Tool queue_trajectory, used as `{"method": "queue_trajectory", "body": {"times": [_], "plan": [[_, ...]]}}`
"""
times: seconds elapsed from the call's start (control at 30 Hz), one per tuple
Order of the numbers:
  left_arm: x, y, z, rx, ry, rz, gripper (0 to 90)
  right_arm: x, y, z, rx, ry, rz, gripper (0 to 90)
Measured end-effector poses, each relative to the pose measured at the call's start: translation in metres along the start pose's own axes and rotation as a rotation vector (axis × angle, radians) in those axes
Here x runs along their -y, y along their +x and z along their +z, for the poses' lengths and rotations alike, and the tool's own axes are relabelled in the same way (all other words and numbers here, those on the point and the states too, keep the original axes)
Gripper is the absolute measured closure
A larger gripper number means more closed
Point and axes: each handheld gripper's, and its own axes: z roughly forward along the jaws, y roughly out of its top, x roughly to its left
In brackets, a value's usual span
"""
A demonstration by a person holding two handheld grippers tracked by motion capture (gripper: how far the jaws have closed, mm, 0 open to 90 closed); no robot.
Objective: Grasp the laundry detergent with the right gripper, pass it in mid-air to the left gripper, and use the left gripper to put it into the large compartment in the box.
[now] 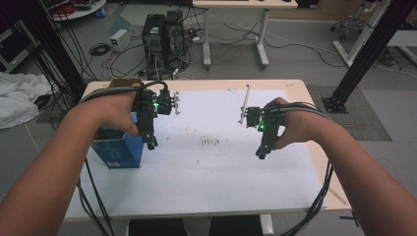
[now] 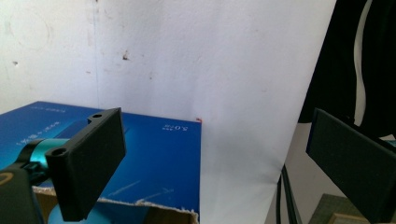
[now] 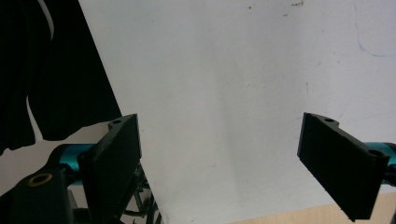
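Observation:
A person's two hands hold grippers over a white sheet that covers the table. My left gripper points down beside an opened blue cardboard box at the table's left edge. In the left gripper view, my left gripper has its jaws wide apart with only white sheet between them, and the blue box lies behind the left jaw with a torn cardboard edge at the bottom. My right gripper hangs over the sheet's right half. In its own view, my right gripper is open with bare sheet between the jaws.
A thin pale rod lies on the table beyond the right hand. Dark smudges mark the sheet's middle. Cables trail off both table sides. On the floor behind stand computer towers, a second desk and black frame posts.

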Motion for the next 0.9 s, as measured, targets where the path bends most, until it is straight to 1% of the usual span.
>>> {"method": "queue_trajectory", "body": {"times": [0.03, 0.07, 0.1, 0.13, 0.17, 0.2, 0.23, 0.27, 0.3, 0.4, 0.43, 0.47, 0.57, 0.63, 0.67, 0.77, 0.87, 0.9], "plan": [[0.000, -0.001, 0.000, -0.002, -0.005, 0.011, 4.9, 0.000, 0.000, 0.000, -0.001, 0.001, 0.005, 12.8], [-0.001, -0.001, 0.001, 0.005, -0.012, 0.018, 4.9, 0.000, -0.002, 0.001, 0.004, -0.003, -0.009, 12.8], [-0.001, -0.001, 0.001, 0.005, -0.012, 0.018, 4.9, 0.000, -0.002, 0.001, 0.004, -0.003, -0.009, 12.8], [-0.001, -0.002, 0.004, 0.020, -0.037, 0.027, 4.9, 0.001, -0.005, 0.003, 0.013, -0.008, -0.007, 12.8], [-0.001, -0.001, 0.005, 0.021, -0.030, 0.028, 4.8, 0.001, -0.006, 0.003, 0.010, -0.008, 0.000, 12.8], [-0.002, -0.001, 0.007, 0.019, -0.026, 0.026, 4.9, 0.001, -0.007, 0.004, 0.016, -0.014, -0.008, 12.8], [-0.002, 0.000, 0.008, 0.021, -0.015, 0.022, 4.9, 0.001, -0.007, 0.004, 0.017, -0.017, -0.001, 12.8], [-0.003, 0.000, 0.009, 0.020, -0.010, 0.022, 4.8, 0.001, -0.008, 0.005, 0.014, -0.023, -0.007, 12.8], [-0.004, 0.000, 0.010, 0.018, -0.005, 0.023, 4.9, 0.001, -0.007, 0.005, 0.011, -0.021, 0.000, 12.8], [-0.007, 0.000, 0.011, 0.017, -0.011, 0.028, 4.8, -0.001, -0.007, 0.008, 0.014, -0.012, -0.009, 12.8], [-0.008, -0.001, 0.011, 0.018, -0.016, 0.035, 4.8, -0.002, -0.007, 0.009, 0.011, -0.010, -0.015, 12.8], [-0.009, -0.001, 0.010, 0.016, -0.014, 0.038, 4.9, -0.003, -0.005, 0.010, 0.009, 0.000, -0.011, 12.8], [-0.010, -0.001, 0.010, 0.017, -0.015, 0.042, 4.9, -0.005, -0.004, 0.011, 0.008, -0.004, -0.008, 12.8], [-0.010, -0.001, 0.010, 0.016, -0.017, 0.039, 4.9, -0.005, -0.004, 0.010, 0.010, -0.002, -0.013, 12.8], [-0.010, -0.001, 0.011, 0.012, -0.015, 0.039, 4.9, -0.005, -0.004, 0.010, 0.010, -0.003, -0.009, 12.8], [-0.009, -0.001, 0.010, 0.019, -0.022, 0.041, 4.8, -0.006, -0.003, 0.010, 0.010, -0.002, 0.001, 12.8], [-0.007, -0.001, 0.010, 0.019, -0.025, 0.034, 4.8, -0.006, -0.004, 0.010, 0.008, -0.002, -0.006, 12.8], [-0.007, 0.000, 0.010, 0.017, -0.019, 0.033, 4.8, -0.006, -0.004, 0.009, 0.008, -0.008, -0.010, 12.8]]}}
